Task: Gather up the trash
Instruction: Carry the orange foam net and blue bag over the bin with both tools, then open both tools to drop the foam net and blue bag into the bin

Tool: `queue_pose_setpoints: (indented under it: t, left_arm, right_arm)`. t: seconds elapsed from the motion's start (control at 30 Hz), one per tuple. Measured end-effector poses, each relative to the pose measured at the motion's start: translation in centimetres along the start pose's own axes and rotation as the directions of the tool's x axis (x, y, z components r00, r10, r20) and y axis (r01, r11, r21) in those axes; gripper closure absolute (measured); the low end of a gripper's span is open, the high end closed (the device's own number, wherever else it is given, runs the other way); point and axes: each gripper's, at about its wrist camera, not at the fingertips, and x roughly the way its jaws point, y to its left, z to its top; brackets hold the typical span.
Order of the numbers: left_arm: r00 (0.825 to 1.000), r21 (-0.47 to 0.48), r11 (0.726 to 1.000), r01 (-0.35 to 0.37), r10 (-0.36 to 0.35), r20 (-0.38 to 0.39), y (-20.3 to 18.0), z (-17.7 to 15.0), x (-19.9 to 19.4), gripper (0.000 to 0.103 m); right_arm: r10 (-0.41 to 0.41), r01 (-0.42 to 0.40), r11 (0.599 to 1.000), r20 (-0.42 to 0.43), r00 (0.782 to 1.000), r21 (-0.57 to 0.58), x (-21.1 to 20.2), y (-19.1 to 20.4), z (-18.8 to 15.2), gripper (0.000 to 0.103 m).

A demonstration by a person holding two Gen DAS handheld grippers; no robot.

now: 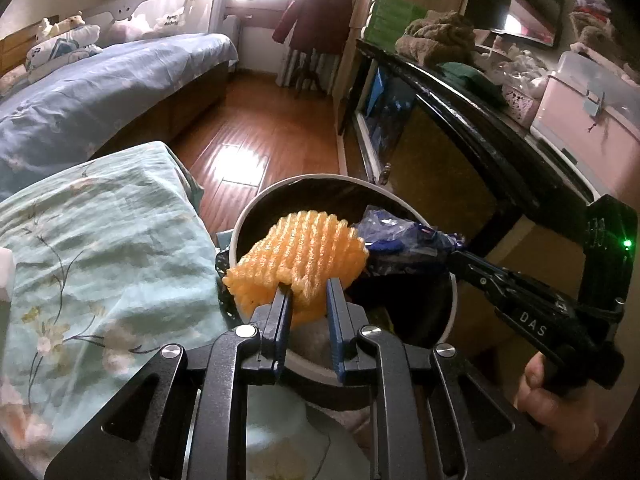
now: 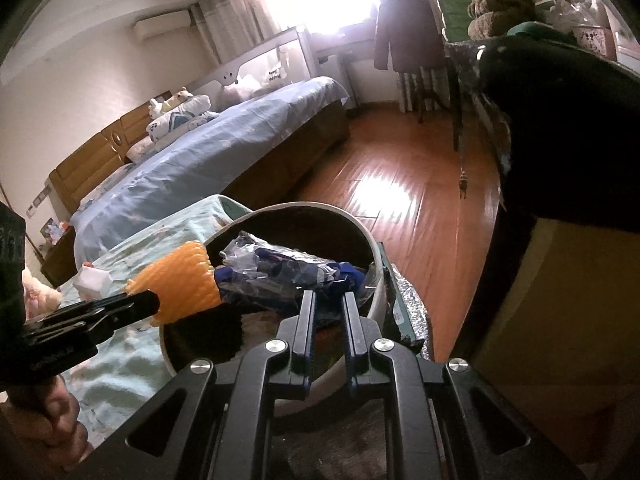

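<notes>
Holding an orange foam net over the bin, the left tool has its blue fingers set narrow with the net's lower edge between them. The left pad seems to touch the foam, but a small gap shows beside the right one, so I cannot tell whether the grip is firm.

The right tool reaches in from the other side, fingers narrow, with the end of a crumpled blue wrapper between them above the bin's mouth. Whether the pads press on the wrapper is hard to make out. The wrapper stretches across the opening and touches the net.

The bin is round, white-rimmed and dark inside, standing on the wood floor between a cloth with a flower print and a dark cabinet. A bare hand grips the right tool's handle, and another hand grips the left's. Behind is a bed with blue sheets.
</notes>
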Motion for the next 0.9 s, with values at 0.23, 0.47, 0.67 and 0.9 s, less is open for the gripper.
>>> queue_pose_setpoints:
  t: [0.23,0.47,0.67,0.9]
  left_arm:
    - [1.000,0.003,1.000,-0.002,0.002,0.003,0.1,-0.1,-0.1,0.064]
    - [1.000,-0.012,1.000,-0.012,0.012,0.011,0.6,-0.6,-0.8,0.060]
    - [0.999,-0.062,0.997,-0.046,0.048,0.021,2.4,-1.8,-2.0,0.049]
    - [0.994,-0.165,0.981,-0.103,0.107,0.017,6.3,-4.4,-3.9,0.038]
  right_arm:
    - [0.025,-0.025,0.999,-0.011,1.000,0.024,0.4,-0.5,0.2,0.084]
    - [0.041,-0.041,0.999,-0.008,0.999,0.027,0.4,-0.5,0.1,0.068]
    - [0.062,-0.062,0.998,-0.016,0.998,0.015,0.1,0.2,0.0,0.055]
    - [0.122,-0.123,0.992,-0.021,0.992,-0.020,-0.2,2.9,-0.3,0.031]
